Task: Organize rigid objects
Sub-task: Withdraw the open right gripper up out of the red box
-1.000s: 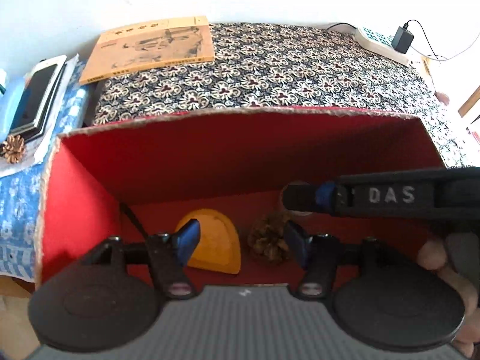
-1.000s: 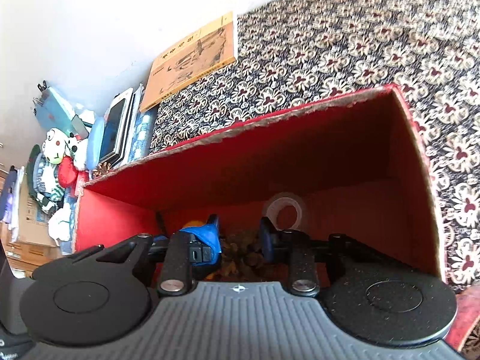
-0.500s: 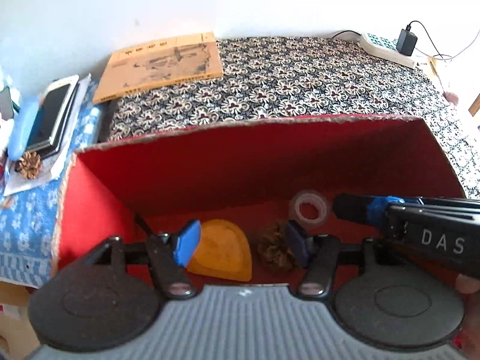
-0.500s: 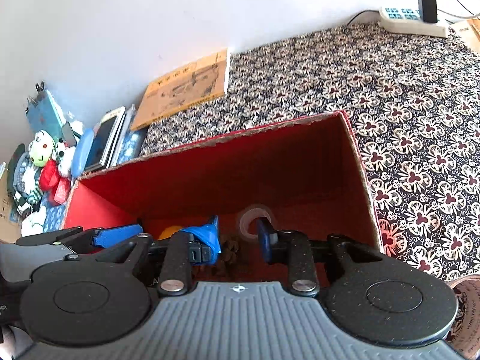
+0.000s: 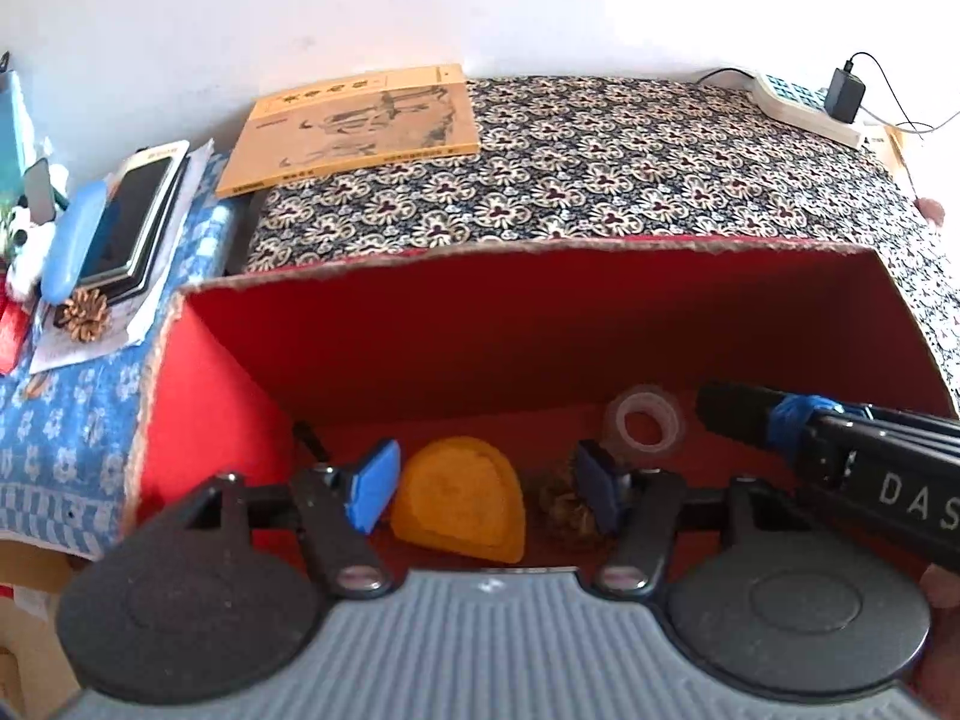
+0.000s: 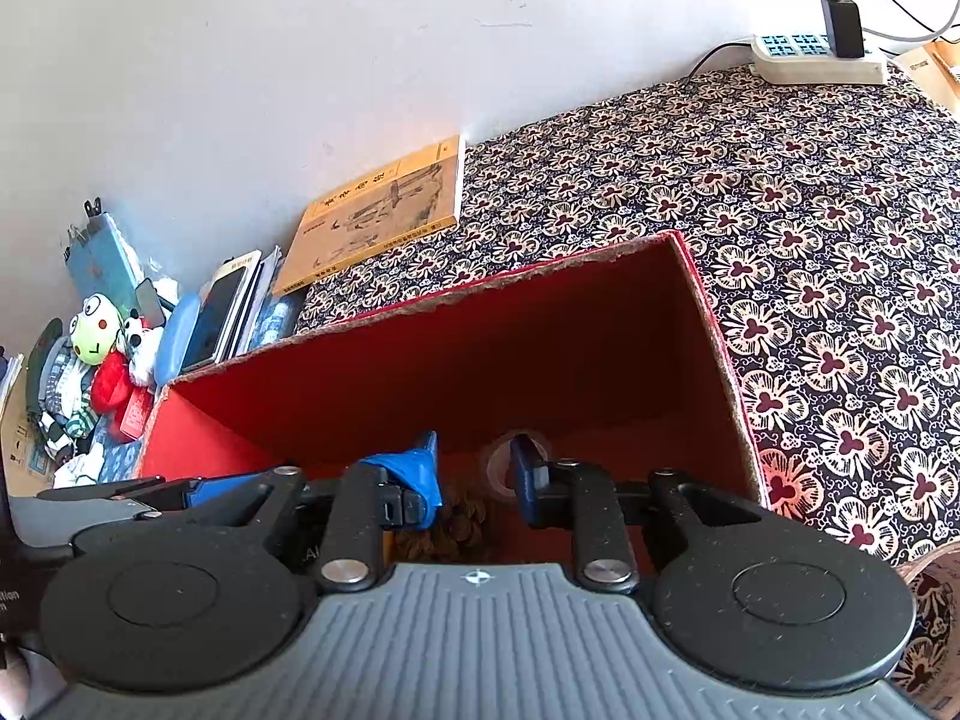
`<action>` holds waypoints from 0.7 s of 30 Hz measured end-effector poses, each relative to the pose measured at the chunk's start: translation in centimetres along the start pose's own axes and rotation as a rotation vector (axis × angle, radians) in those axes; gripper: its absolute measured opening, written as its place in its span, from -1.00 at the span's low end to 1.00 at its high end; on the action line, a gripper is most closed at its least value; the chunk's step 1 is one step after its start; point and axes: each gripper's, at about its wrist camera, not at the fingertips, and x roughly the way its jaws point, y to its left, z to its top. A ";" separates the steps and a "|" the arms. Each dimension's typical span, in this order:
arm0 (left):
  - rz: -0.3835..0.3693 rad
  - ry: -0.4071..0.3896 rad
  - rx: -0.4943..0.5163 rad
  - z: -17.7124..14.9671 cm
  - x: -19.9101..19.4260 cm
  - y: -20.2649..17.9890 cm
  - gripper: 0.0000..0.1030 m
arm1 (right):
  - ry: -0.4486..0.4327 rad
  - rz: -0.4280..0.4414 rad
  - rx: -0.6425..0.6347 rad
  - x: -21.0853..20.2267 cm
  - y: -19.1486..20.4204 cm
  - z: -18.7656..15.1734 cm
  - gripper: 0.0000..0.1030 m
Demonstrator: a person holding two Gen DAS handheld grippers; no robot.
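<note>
A red cardboard box [image 5: 540, 324] [image 6: 420, 360] stands open on the patterned cloth. On its floor lie an orange rounded piece [image 5: 459, 507], a pine cone [image 5: 564, 507] [image 6: 459, 525] and a clear tape roll [image 5: 645, 426] [image 6: 498, 465]. My left gripper [image 5: 483, 492] hangs open above the box's near side with nothing between its fingers. My right gripper [image 6: 474, 480] is open too, over the pine cone and tape roll; its dark body [image 5: 840, 456] reaches into the left wrist view from the right.
A yellow book [image 5: 354, 126] [image 6: 378, 216] lies at the back by the wall. Left of the box sit a second pine cone [image 5: 84, 315], a phone [image 5: 129, 222], a blue case and plush toys [image 6: 102, 348]. A power strip [image 6: 816, 63] lies far right.
Both grippers have pulled back and up from the box, so more of the cloth and wall shows. The right gripper withdrew rightward in the left view, uncovering the tape roll.
</note>
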 end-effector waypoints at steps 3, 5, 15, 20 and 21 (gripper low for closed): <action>0.013 0.004 -0.010 0.0 0.0 0.0 0.27 | -0.012 0.004 0.004 -0.2 -0.1 -0.2 -0.90; 0.022 0.004 -0.015 -0.1 0.0 0.1 0.27 | -0.016 0.006 0.007 -0.2 -0.1 -0.2 -0.90; 0.043 -0.002 -0.027 -0.2 -0.1 0.1 0.30 | -0.016 0.023 0.005 -0.3 0.0 -0.4 -0.88; 0.064 -0.010 -0.025 -0.3 -0.3 0.0 0.31 | 0.005 0.045 -0.003 -0.1 0.0 -0.2 -0.84; 0.071 -0.013 -0.028 -0.3 -0.4 0.0 0.31 | 0.013 0.052 -0.006 0.0 0.0 -0.2 -0.84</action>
